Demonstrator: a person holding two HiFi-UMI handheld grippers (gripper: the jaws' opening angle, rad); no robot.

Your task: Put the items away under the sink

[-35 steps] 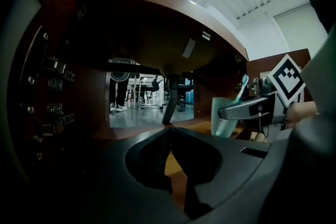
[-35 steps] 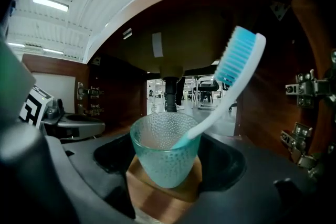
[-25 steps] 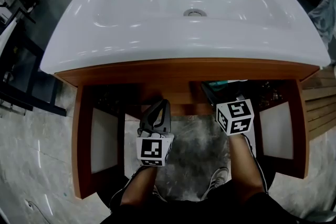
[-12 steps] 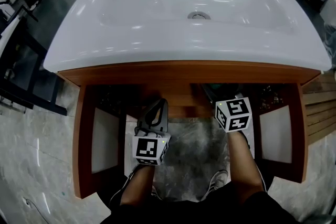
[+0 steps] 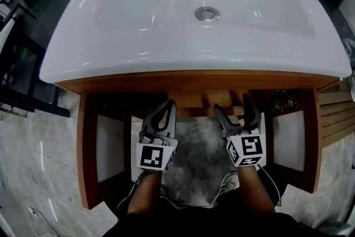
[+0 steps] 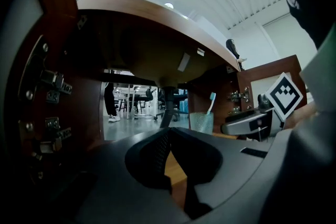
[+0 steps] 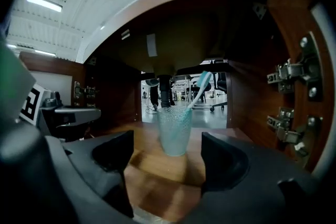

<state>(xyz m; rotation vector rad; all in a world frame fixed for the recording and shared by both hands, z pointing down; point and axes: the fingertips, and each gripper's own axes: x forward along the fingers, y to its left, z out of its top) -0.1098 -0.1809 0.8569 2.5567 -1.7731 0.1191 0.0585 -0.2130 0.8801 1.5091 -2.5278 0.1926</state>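
My right tongs (image 5: 232,102) have just been opening and stand spread, empty, clear of the cup (image 7: 174,131) now on the shelf (image 7: 152,176) under the sink (image 5: 166,36), left tongs (image 5: 169,105) pressed together, so I judge that item stowed.

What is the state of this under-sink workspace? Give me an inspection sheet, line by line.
Surface: wooden shelf, bare at the front.
Job's things: cup upright on the shelf, toothbrush leaning inside it.
Clutter: nothing seen.
Grippers: left gripper jaws together, empty; right gripper jaws apart, just been opening, nothing between them, cup ahead and untouched.
Cables: thin cable trailing behind the right gripper.
Surroundings: white sink above, cabinet doors open, marbled floor.
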